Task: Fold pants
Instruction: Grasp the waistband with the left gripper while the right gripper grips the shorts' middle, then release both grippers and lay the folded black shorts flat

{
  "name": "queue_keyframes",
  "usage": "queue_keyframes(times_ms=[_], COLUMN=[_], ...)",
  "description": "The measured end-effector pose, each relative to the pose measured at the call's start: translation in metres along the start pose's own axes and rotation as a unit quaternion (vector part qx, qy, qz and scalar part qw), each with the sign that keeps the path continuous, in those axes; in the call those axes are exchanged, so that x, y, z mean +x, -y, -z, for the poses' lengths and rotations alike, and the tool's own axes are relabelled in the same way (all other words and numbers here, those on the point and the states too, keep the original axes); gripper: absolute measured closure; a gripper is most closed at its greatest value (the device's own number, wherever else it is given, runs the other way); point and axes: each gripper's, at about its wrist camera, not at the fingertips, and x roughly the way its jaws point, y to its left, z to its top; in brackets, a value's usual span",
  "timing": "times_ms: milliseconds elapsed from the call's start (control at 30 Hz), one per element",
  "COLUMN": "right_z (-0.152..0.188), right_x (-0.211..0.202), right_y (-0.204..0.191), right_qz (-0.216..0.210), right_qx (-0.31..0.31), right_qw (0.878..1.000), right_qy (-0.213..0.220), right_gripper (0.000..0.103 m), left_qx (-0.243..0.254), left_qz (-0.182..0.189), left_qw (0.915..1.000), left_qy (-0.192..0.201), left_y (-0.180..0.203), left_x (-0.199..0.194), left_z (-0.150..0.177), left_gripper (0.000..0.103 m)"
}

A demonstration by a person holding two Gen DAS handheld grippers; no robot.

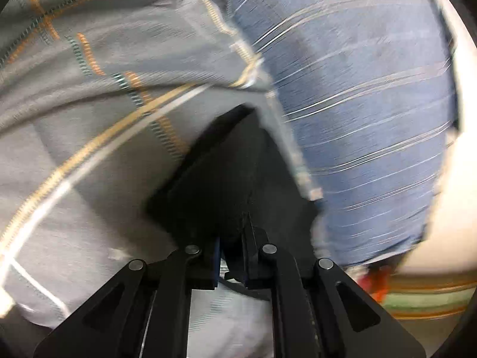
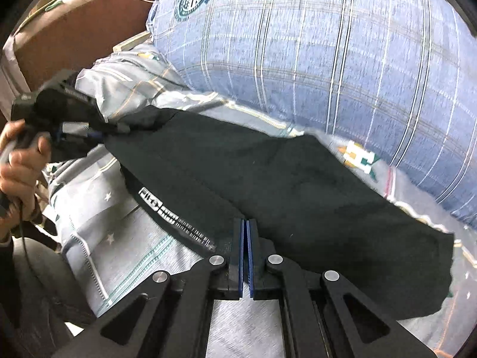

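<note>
Black pants [image 2: 268, 179] with white lettering on the waistband lie stretched across a grey bed sheet [image 2: 119, 238]. My right gripper [image 2: 246, 252] is at their near edge, its blue pads pressed together on the cloth next to the waistband. At the far left a hand [image 2: 21, 155] holds my left gripper [image 2: 98, 135], which pinches the other end of the pants. In the left wrist view the left gripper [image 1: 231, 256] is shut on the black pants [image 1: 220, 173], which rise as a dark fold straight ahead of the fingers.
A big blue plaid pillow or duvet [image 2: 328, 59] lies just behind the pants and shows as a blue striped mass [image 1: 357, 104] on the right of the left wrist view. A brown upholstered edge [image 2: 74, 29] stands at the far left. Grey patterned sheet [image 1: 89, 95] surrounds the pants.
</note>
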Motion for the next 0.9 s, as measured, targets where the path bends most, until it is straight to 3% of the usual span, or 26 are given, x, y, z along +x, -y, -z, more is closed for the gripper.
queue_keyframes(times_ms=[67, 133, 200, 267, 300, 333, 367, 467, 600, 667, 733, 900], right_z=[0.006, 0.015, 0.016, 0.013, 0.012, 0.011, 0.010, 0.006, -0.005, -0.006, -0.005, 0.018], right_x=[0.022, 0.052, 0.052, 0.042, 0.038, 0.036, 0.031, 0.017, -0.013, -0.029, -0.043, -0.069], right_y=[-0.004, -0.007, -0.012, -0.014, -0.014, -0.012, -0.010, 0.005, 0.042, 0.066, 0.093, 0.174], right_qz=[0.000, 0.000, 0.008, -0.008, -0.019, -0.026, -0.025, -0.050, -0.079, -0.082, -0.076, -0.012], right_qx=[0.001, 0.008, 0.003, 0.004, 0.006, 0.009, 0.016, 0.044, 0.101, 0.134, 0.168, 0.262], right_qw=[0.999, 0.997, 0.998, 0.998, 0.998, 0.998, 0.998, 0.997, 0.992, 0.987, 0.982, 0.964], right_qy=[-0.032, -0.076, -0.068, -0.057, -0.052, -0.052, -0.047, -0.031, 0.004, 0.022, 0.036, 0.033], right_gripper=[0.102, 0.101, 0.097, 0.095, 0.090, 0.077, 0.066, 0.060, 0.052, 0.042, 0.042, 0.041], left_qx=[0.020, 0.023, 0.029, 0.044, 0.051, 0.061, 0.068, 0.084, 0.122, 0.156, 0.197, 0.267], left_qz=[-0.055, -0.076, -0.089, -0.114, -0.124, -0.135, -0.144, -0.172, -0.168, -0.159, -0.150, -0.131], left_qw=[0.9983, 0.9968, 0.9955, 0.9919, 0.9900, 0.9871, 0.9841, 0.9707, 0.9584, 0.9528, 0.9481, 0.9420], left_qy=[-0.004, 0.005, 0.015, 0.034, 0.045, 0.061, 0.079, 0.146, 0.196, 0.206, 0.200, 0.156], left_y=[0.004, 0.005, 0.009, 0.014, 0.016, 0.019, 0.021, 0.027, 0.048, 0.066, 0.087, 0.135], left_x=[0.013, 0.016, 0.016, 0.010, 0.007, 0.001, -0.005, -0.027, -0.038, -0.033, -0.020, 0.029], left_z=[0.001, 0.002, 0.003, 0.005, 0.006, 0.007, 0.008, 0.010, 0.023, 0.035, 0.054, 0.105], left_gripper=[0.094, 0.091, 0.085, 0.071, 0.059, 0.048, 0.045, 0.041, 0.040, 0.040, 0.039, 0.038])
